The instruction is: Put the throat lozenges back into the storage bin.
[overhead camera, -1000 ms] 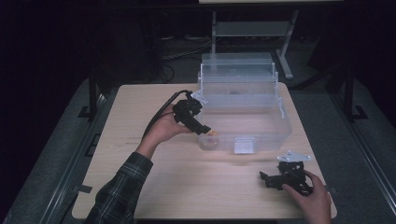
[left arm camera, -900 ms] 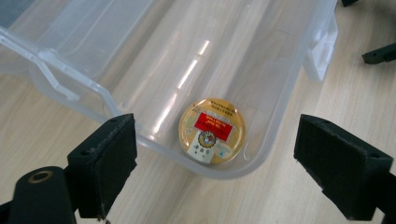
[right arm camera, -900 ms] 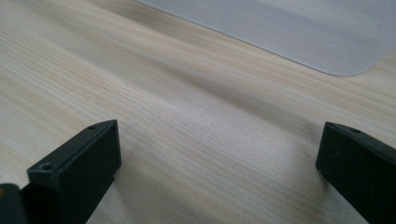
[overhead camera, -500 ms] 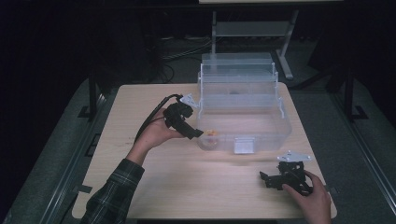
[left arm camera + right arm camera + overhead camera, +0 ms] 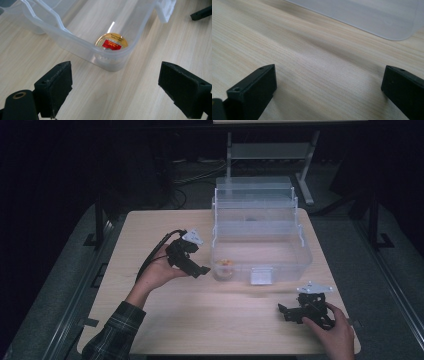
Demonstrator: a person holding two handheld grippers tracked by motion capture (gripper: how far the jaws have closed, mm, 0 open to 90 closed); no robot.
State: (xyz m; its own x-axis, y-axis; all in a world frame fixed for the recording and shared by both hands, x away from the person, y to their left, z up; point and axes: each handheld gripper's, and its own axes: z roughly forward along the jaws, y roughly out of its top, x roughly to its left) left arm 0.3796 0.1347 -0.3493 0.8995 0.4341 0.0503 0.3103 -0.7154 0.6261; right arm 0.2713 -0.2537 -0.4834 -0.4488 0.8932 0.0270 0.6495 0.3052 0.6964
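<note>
A clear plastic box (image 5: 300, 251) stands open at the table's middle, its lid raised behind it. A small round cup with a gold rim and red label (image 5: 226, 264) lies inside the box's front left corner and also appears as the cup (image 5: 111, 43) past the box wall (image 5: 75, 37). My left gripper (image 5: 199, 270) hovers just left of that corner, outside the box. Its jaws are open and empty in the left gripper view (image 5: 116, 77). My right gripper (image 5: 284, 312) rests low at the front right, open (image 5: 329, 80), over bare wood.
The wooden table (image 5: 150, 235) has free room on its left side and along the front. The box's front latch (image 5: 261, 276) faces me. The box's rounded corner (image 5: 374, 17) lies ahead of the right jaws. Dark floor and a metal stand (image 5: 270, 150) lie beyond the table.
My left gripper has drawn back to the left, away from the box's front left corner, and the cup stays in the box. The right gripper has not moved.
</note>
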